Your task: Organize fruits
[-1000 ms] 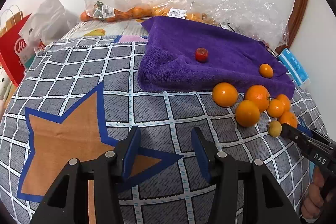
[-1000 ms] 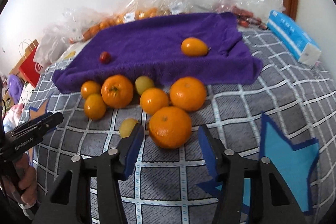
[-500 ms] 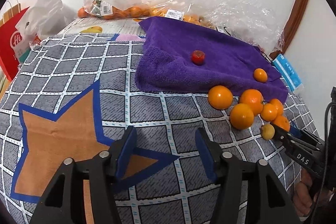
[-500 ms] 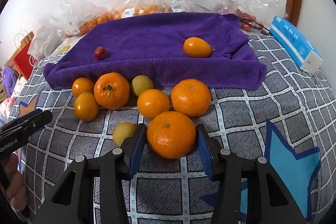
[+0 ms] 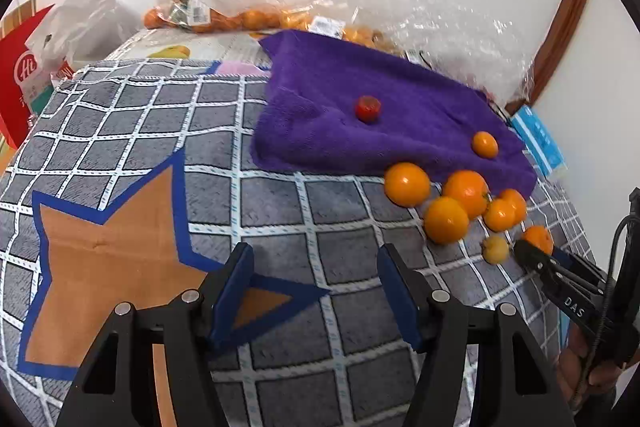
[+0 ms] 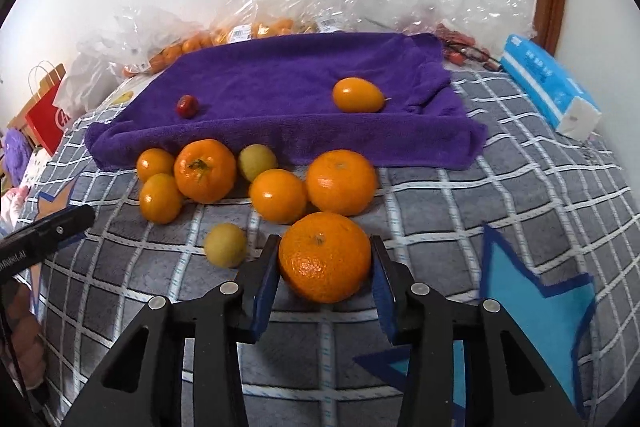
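Note:
My right gripper [image 6: 325, 247] is closing on a large orange [image 6: 325, 263] that rests on the checked blanket [image 6: 460, 211], and its blue pads touch the fruit's two sides. Behind it lie several more oranges [image 6: 205, 171] and two small yellow fruits [image 6: 225, 244]. On the purple towel [image 6: 300, 79] sit a small red fruit [image 6: 187, 106] and an oval orange fruit [image 6: 357, 95]. My left gripper [image 5: 316, 259] stands open over the blanket's star pattern [image 5: 112, 239], with nothing between its fingers. It also shows at the left edge of the right wrist view.
Clear plastic bags [image 6: 240, 31] with more oranges lie along the wall behind the towel. A blue tissue pack [image 6: 548, 83] lies at the right. A red paper bag [image 5: 20, 75] and a white bag stand at the far left.
The right gripper's jaws have narrowed and slid forward around the large orange until the pads meet it. The left gripper's jaws have widened; that hand has stayed in place.

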